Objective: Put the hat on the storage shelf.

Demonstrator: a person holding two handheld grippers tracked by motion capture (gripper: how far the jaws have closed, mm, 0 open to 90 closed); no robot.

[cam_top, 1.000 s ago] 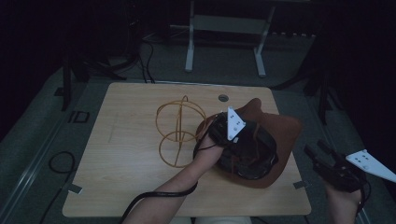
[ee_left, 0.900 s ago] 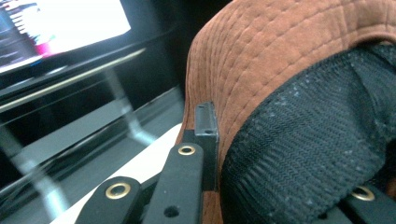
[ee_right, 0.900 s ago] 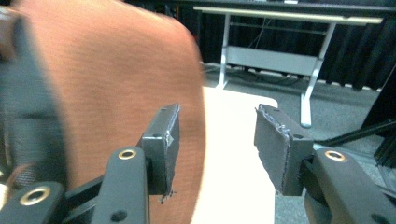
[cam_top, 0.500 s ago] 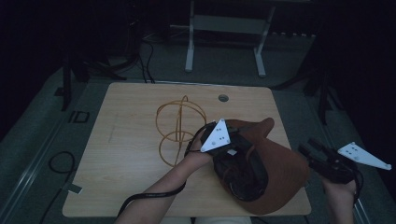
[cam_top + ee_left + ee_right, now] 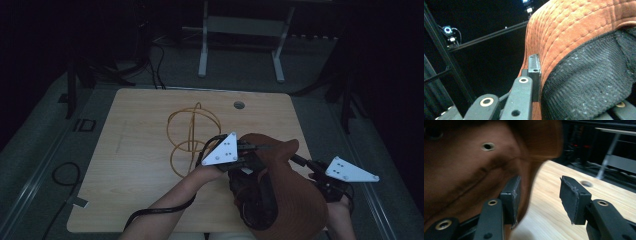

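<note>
Nothing here can be read: the brown hat (image 5: pixel 292 200), the table (image 5: pixel 140 150) and the grey plates on the tools carry no lettering or numbers.

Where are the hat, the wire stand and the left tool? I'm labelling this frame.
hat (image 5: pixel 292 200), high view, on the brown outer crown.
wire stand (image 5: pixel 192 122), high view, on its upright loop.
left tool (image 5: pixel 534 72), left gripper view, on the pad pinching the brim.

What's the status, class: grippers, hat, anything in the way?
Left gripper shut on the hat brim, hat lifted. Right gripper open beside the hat, nothing between its pads. Wire stand on the table, apart from the hat.
</note>
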